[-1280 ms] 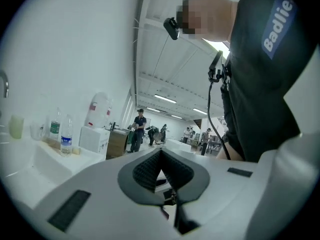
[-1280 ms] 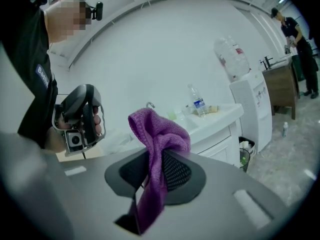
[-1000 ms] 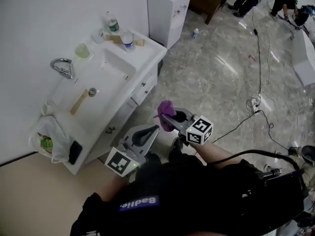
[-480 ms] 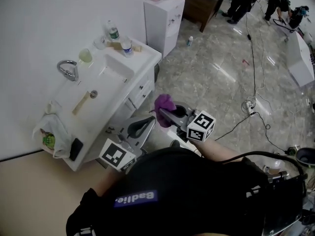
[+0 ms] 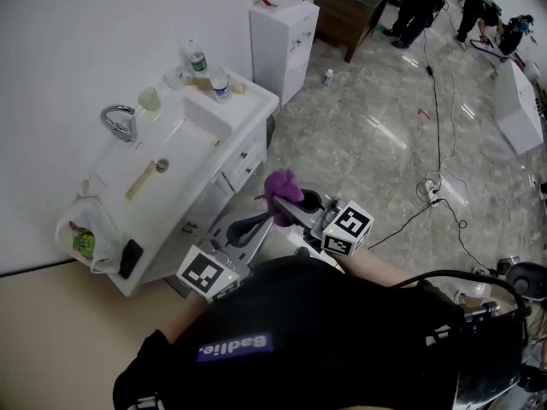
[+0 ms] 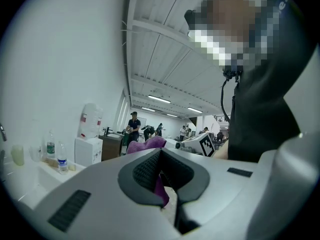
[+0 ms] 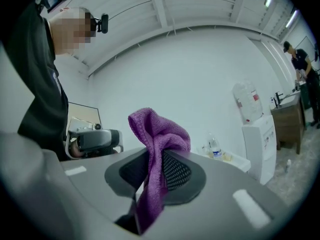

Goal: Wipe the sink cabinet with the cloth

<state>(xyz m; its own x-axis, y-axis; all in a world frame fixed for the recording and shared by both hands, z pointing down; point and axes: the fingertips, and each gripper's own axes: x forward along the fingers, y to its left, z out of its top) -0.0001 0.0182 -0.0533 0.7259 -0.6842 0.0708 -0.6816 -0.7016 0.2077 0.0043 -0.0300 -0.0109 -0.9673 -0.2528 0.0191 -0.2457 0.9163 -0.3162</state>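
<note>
Holding one cloth, right gripper.

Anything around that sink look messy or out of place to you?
A tan stick lies loose in the sink by the drain. A plastic bag sags at the near end of the cabinet. A small bottle sits on the floor near the water dispenser. The purple cloth is clamped in the right gripper, not wiping yet.
</note>
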